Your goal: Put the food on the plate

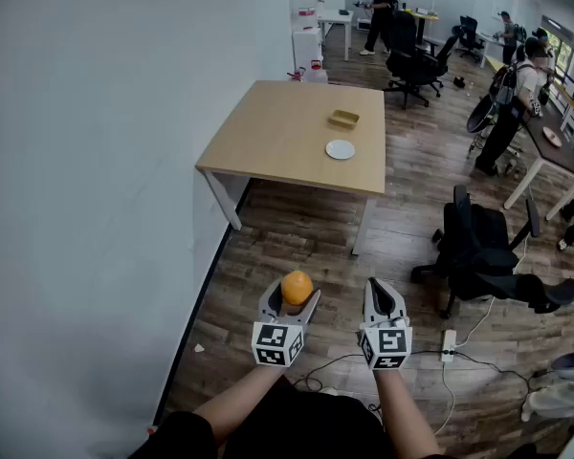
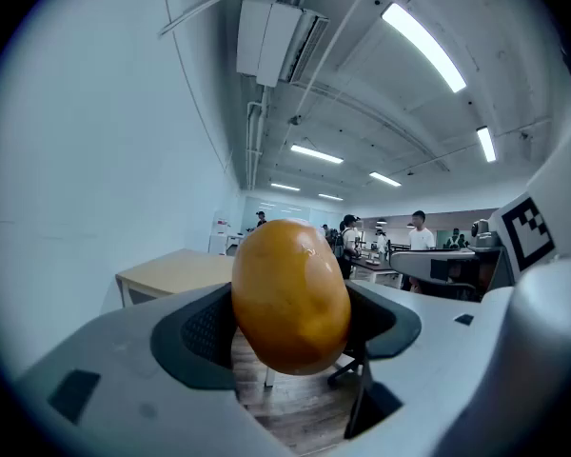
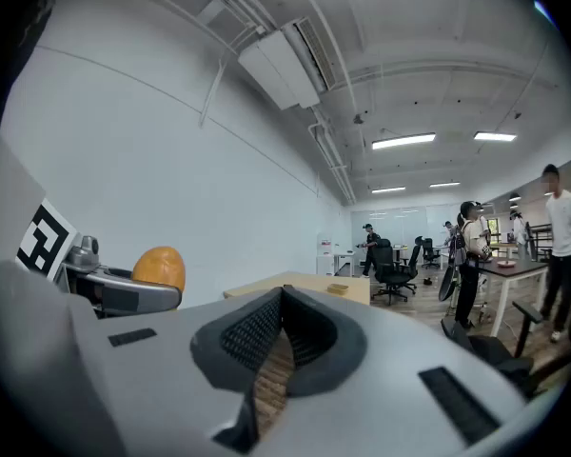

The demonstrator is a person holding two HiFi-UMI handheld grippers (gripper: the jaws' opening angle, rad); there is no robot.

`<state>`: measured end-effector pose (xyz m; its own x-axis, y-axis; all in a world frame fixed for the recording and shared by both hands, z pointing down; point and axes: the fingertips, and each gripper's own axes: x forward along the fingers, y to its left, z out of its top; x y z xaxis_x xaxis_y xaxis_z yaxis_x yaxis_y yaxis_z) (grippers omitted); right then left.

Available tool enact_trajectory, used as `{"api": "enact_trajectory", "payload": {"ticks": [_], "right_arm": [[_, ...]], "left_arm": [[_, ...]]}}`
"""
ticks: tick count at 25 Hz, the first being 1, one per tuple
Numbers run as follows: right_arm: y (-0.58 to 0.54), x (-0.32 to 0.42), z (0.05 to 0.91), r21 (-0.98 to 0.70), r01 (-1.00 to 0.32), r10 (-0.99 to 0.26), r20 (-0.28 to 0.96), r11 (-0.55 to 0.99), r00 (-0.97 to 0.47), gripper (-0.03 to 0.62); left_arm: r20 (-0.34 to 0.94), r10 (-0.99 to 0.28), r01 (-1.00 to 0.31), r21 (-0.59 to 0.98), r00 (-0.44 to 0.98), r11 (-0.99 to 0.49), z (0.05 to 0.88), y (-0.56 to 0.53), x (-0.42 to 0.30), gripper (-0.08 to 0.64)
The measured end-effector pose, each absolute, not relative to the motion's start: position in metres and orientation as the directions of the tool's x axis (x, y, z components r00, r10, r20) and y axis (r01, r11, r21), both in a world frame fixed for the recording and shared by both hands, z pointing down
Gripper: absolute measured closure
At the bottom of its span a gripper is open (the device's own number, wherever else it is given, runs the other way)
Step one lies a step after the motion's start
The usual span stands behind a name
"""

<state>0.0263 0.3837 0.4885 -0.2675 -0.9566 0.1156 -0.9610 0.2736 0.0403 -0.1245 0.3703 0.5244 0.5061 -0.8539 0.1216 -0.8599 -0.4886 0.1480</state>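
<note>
Standing surface: a light wooden rectangular table (image 1: 277, 142) on white legs is set with one long side against a plain white wall (image 1: 96, 161); a dark wood-plank floor (image 1: 297, 242) is spread beneath.
Room: an open office is seen beyond the table, with further desks, black chairs and several people (image 1: 512, 103).
On the table: a small round white plate (image 1: 341, 149) is placed toward the side away from the wall; a tan rectangular object (image 1: 343, 119) lies just beyond it, apart from it.
Food: an orange, rounded, glossy piece of food (image 2: 290, 293) is gripped between the pads of the left gripper (image 1: 289, 299), its top standing above the jaws. It is held over the floor, well apart from the plate.
Left gripper: spread wide and clamped on the piece of food from both sides.
Right gripper: the right gripper (image 3: 281, 293) is held just beside the left one; its jaws are closed tip to tip and nothing is carried.
Open room: bare floor lies between the grippers and the table's near edge.
Edges: the wall bounds the left; a black office chair (image 1: 483, 247) stands to the right of that stretch, and a white power strip (image 1: 449, 344) with cables lies on the floor near the right gripper.
</note>
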Motion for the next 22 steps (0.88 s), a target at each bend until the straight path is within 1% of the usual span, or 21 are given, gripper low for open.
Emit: {"api": "enact_trajectory", "payload": {"ticks": [3, 7, 15, 22], "right_arm": [[0.385, 0.029, 0.491, 0.029, -0.959, -0.955, 0.108, 0.282, -0.278, 0.532], [0.384, 0.041, 0.493, -0.044, -0.966, -0.961, 0.091, 0.257, -0.260, 0.532], [0.357, 0.062, 0.509, -0.046, -0.967, -0.960, 0.117, 0.251, -0.255, 0.532], [0.311, 0.070, 0.519, -0.032, -0.968, -0.956, 0.153, 0.247, -0.249, 0.532]], "left_arm": [[0.122, -0.849, -0.856, 0.145, 0.514, -0.497, 0.526, 0.372, -0.115, 0.227], [0.117, -0.852, -0.858, 0.137, 0.510, -0.495, 0.525, 0.373, -0.106, 0.227], [0.136, -0.861, -0.870, 0.138, 0.491, -0.474, 0.536, 0.347, -0.093, 0.227], [0.151, -0.851, -0.860, 0.177, 0.503, -0.478, 0.553, 0.288, -0.077, 0.227]]}}
